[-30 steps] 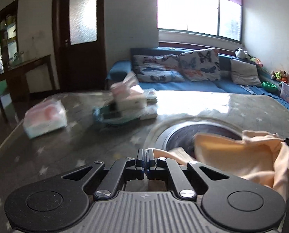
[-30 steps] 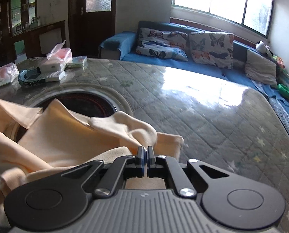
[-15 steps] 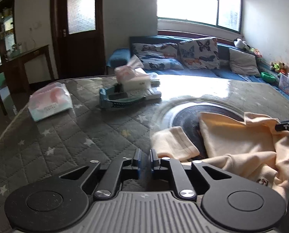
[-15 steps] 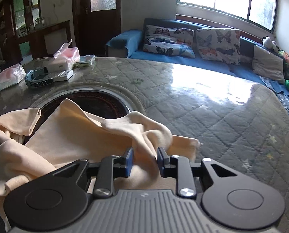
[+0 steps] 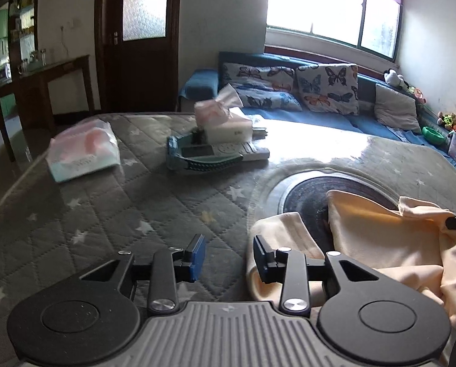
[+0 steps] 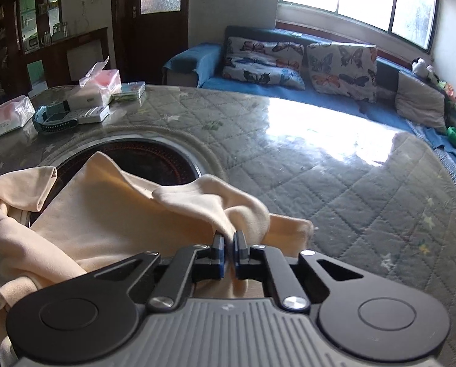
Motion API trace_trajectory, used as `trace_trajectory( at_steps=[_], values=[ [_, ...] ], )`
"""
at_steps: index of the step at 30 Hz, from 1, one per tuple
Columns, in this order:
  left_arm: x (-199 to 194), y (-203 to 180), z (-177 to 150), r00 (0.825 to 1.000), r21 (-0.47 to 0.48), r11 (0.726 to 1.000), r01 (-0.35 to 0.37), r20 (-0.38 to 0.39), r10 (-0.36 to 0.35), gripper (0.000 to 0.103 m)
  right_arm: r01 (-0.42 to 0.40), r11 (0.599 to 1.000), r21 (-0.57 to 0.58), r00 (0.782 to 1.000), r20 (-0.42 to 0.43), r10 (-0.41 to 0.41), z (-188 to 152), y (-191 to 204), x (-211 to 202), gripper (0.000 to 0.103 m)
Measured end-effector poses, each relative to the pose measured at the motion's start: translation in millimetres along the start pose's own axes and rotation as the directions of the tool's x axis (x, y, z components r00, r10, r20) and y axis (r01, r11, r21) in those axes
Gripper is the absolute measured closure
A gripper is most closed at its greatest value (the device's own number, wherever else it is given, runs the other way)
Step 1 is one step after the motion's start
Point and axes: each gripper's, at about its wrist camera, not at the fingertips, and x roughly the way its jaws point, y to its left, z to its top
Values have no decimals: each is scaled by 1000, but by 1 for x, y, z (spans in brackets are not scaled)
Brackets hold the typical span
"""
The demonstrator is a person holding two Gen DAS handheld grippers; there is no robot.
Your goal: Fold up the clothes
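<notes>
**Right gripper pinching peach cloth; left gripper spreading beside it**

Underneath everything: broad table with a glossy grey quilted cover point(image 6: 335, 183), diamond-stitched, scattered with pale stars, a strong window glare on its far part. Set into it, a round dark recessed disc point(image 6: 142, 159) with a pale raised ring.

Soft peach cotton garment point(image 6: 105, 214), matte and crumpled, lies partly over that disc and on the quilting at the near edge. One flat rounded flap reaches toward the left gripper point(image 5: 228, 249).

Left gripper: black linkage arms, blue pads; jaws opening, only bare quilted cover between them. Its right finger sits just beside the cloth's edge; whether it touches, cannot tell.

Right gripper point(image 6: 228, 244): jaws pressed nearly together on a raised fold of the garment, cloth tented up to the pads.

Far left of table: plastic-wrapped soft tissue pack point(image 5: 82, 153), a boxy tissue carton point(image 5: 225, 122) with a sheet sticking up.
</notes>
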Motion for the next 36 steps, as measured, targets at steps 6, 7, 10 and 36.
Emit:
trace_trajectory(
  at_steps=[6,7,10,36],
  values=[
    [23,-7,-4,999,29,1000,2,-52,0,72,37,999,7,998,41,-38,-1,-12,-21,99],
    [27,-8,-5,998,34,999,3,-61,-1,75,42,999,9,998,44,-42,-2,-15,-24,99],
    [32,-10,-10,997,41,999,5,-76,-1,89,70,997,28,996,61,-72,-5,-25,-37,99],
    [18,-10,-6,999,25,1000,13,-45,-12,64,196,971,138,980,-75,-187,-67,-74,-49,86]
  ],
)
